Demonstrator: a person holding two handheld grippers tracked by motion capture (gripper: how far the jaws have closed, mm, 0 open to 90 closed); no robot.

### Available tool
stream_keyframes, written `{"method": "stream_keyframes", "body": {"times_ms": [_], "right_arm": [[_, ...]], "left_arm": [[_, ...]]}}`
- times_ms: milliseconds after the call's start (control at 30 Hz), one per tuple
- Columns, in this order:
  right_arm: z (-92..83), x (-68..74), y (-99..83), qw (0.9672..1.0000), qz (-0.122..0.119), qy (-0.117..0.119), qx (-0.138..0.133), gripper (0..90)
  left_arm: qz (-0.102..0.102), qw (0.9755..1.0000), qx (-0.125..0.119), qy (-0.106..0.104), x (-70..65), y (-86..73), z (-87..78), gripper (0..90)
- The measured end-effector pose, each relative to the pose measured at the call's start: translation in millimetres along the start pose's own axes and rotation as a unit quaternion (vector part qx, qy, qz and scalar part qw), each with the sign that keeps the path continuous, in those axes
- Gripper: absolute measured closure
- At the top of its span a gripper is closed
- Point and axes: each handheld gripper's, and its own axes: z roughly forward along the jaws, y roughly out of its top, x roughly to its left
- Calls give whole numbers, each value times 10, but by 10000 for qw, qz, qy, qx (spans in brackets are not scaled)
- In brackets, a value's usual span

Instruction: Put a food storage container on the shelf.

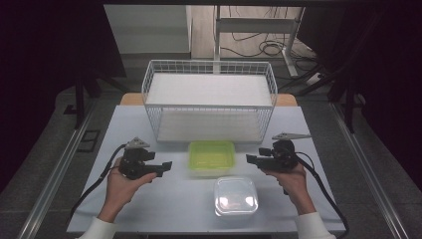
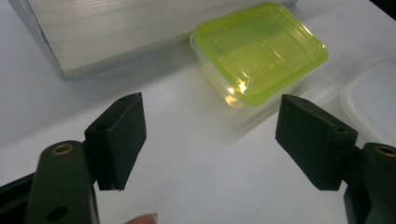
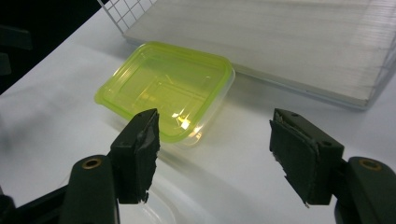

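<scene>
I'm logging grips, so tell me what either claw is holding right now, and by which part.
Nothing is held. The left claw and right claw stand open, short of the green-lidded container.

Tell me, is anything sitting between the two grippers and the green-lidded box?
No, nothing visible is. The green-lidded box sits on bare white table, with the left gripper and right gripper open on either side. The clear container lies nearer the person, and the wire basket stands behind.

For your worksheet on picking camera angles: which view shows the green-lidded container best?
The left gripper view: the green-lidded container lies whole, close and unblocked. In the right gripper view a jaw overlaps its near corner; in the high view it is whole but small, before the wire basket.
</scene>
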Motion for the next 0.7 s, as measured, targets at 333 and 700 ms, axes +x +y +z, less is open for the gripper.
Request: {"method": "stream_keyframes", "body": {"times_ms": [333, 700], "right_arm": [[236, 44, 112, 9999, 68, 92, 92, 365], [513, -71, 154, 9990, 297, 186, 286, 426]], "left_arm": [[-366, 9986, 29, -393, 15, 177, 313, 267], [-973, 9930, 212, -634, 192, 289, 643, 315]]}}
